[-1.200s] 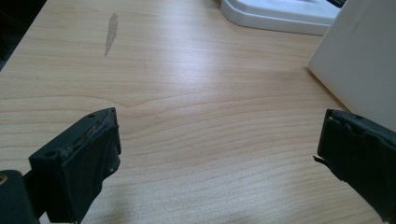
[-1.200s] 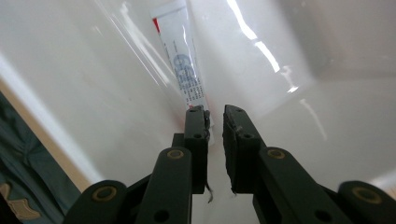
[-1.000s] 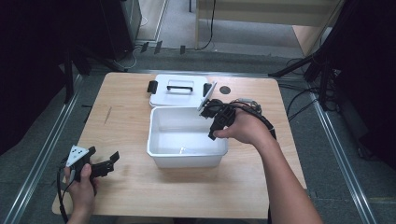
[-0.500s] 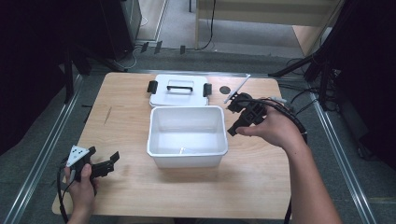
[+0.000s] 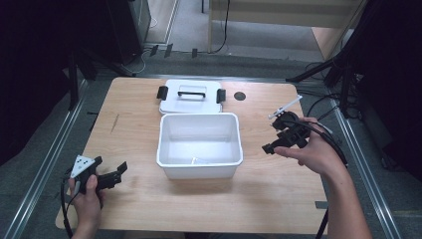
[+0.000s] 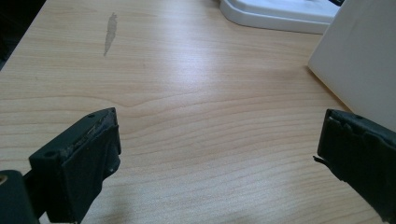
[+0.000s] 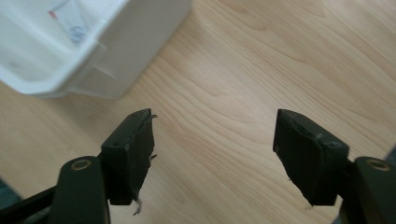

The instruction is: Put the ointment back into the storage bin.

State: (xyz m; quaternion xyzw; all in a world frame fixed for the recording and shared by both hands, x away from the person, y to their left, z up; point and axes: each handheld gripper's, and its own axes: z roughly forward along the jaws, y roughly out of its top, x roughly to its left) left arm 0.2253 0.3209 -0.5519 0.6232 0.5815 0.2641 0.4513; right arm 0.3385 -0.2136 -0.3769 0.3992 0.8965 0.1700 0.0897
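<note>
Pulling our right gripper (image 5: 274,133) back from over the white bin (image 5: 200,167) to the frame's right, jaws wide and empty; its drop looks done, bin at centre, left gripper (image 5: 110,174) open lower left

No legible text, label or number on anything here.

The right gripper (image 7: 212,154) is hanging over the wooden table (image 7: 261,60), its two black jaws standing wide apart with nothing between them. A white plastic bin (image 7: 93,42) is sitting at the upper left, its corner just beyond the left jaw.
</note>
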